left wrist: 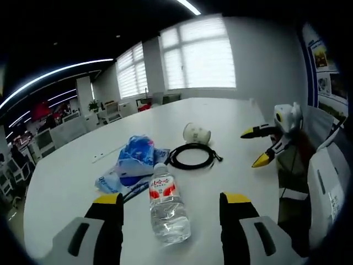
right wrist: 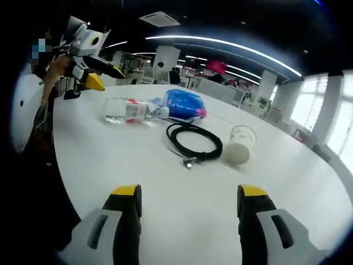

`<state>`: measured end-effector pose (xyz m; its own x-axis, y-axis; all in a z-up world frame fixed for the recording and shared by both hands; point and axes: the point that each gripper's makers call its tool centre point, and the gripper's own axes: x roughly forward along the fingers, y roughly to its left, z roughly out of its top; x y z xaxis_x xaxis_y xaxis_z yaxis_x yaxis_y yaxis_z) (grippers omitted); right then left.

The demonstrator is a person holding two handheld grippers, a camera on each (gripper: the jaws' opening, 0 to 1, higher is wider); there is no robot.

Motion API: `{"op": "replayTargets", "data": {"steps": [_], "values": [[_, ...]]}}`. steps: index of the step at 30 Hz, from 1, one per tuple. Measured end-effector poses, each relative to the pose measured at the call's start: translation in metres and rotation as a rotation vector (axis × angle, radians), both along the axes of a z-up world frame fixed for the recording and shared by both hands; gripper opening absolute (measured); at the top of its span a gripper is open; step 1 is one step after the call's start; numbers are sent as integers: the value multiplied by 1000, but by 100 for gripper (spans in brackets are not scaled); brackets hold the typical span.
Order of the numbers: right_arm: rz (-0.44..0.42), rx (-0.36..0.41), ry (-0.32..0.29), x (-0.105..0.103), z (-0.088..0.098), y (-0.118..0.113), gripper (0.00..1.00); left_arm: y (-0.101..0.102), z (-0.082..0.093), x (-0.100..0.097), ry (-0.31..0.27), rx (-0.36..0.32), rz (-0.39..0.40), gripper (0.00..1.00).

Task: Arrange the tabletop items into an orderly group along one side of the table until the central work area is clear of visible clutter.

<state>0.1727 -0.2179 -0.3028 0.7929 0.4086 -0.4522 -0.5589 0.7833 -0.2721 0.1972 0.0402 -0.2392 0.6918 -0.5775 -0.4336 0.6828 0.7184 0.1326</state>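
A clear water bottle with a red-and-white label lies on the white table, between the jaws of my left gripper, which stands open. Behind it lie a blue plastic pack, a coiled black cable and a tipped-over clear cup. My right gripper comes in at the right, open over the table edge. In the right gripper view my right gripper is open above bare table, with the cable, cup, bottle and blue pack ahead. My left gripper is at the upper left.
The table's near edge runs along the left in the right gripper view, where a person's sleeve shows. A white chair stands at the table's right side. Office desks and chairs fill the room behind.
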Motion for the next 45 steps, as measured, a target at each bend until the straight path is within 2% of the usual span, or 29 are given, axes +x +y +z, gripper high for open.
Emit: {"op": "replayTargets", "data": {"steps": [2, 16, 19, 24, 28, 34, 41, 45], "values": [[1, 2, 0, 0, 0, 0, 67, 1, -1, 2, 28, -17, 16, 70], [10, 16, 5, -4, 0, 1, 65, -10, -5, 7, 31, 16, -13, 69], [2, 14, 8, -5, -1, -1, 65, -10, -7, 10, 48, -6, -2, 69], [4, 18, 9, -6, -2, -1, 65, -9, -14, 12, 68, 5, 4, 68], [2, 11, 9, -5, -3, -2, 65, -16, -16, 9, 115, -50, -15, 68], [8, 9, 11, -5, -5, 0, 64, -15, -23, 11, 108, -3, -16, 68], [9, 11, 14, -5, -6, 1, 64, -13, -22, 17, 107, -26, 10, 67], [10, 9, 17, -5, -8, 2, 64, -20, -20, 20, 108, -28, 1, 66]]}}
